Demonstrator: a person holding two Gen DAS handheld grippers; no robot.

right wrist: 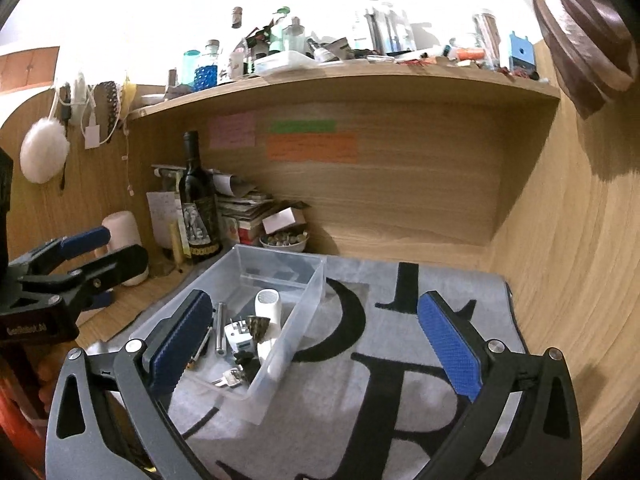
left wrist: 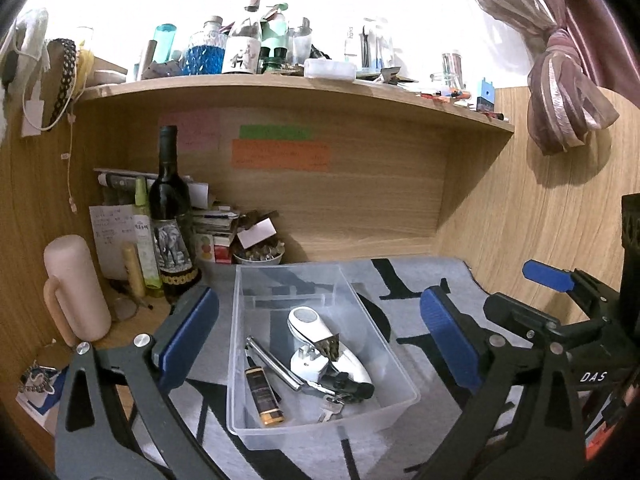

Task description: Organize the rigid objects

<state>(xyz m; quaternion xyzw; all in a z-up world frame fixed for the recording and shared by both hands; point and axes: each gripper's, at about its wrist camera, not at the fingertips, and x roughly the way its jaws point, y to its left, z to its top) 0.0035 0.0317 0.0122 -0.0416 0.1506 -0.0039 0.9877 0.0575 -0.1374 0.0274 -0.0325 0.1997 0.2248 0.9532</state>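
**Clear bin on the grey mat: contents and hazards**

On the worktop [left wrist: 520,216], a clear plastic bin [left wrist: 404,376] sits on a grey mat with black lettering [right wrist: 400,360], and all the rigid objects in view for sorting lie loose inside it, crowded toward its near end.

**Tongs.** Left tongs [left wrist: 316,332]: spread wide, empty, straddling the bin from above. Right tongs [right wrist: 316,344]: spread wide, empty; one pad overlaps the bin's near corner in the right wrist view, though whether it touches I cannot tell.

**Count, in the bin:**
- white handheld device with round grey window [left wrist: 310,322]: one
- white plug adapter [left wrist: 310,364]: one
- metal rod [left wrist: 272,362]: one
- black-and-gold lighter [left wrist: 265,398]: one
- key [left wrist: 330,410]: at least one; the right wrist view suggests a small bunch
- black item [left wrist: 348,388]: one, identity unclear
- small dark spiky piece [left wrist: 329,347]: one, resting on the white items

**Count, outside the bin:** wine bottle [left wrist: 171,216]: one; pink tumbler [left wrist: 76,288]: one; small bowl [left wrist: 259,258]: one.

**Risks, as judged:**
- Items overlap; closing on one could drag its neighbour or tip the spiky piece off.
- The bin looks light; a pad catching its wall could slide or tilt it.
- Flat pieces on the bin floor, such as the key, may slip from wide pads.
- Both tongs work near each other and could collide.
- A wide swing left could strike the bottle.
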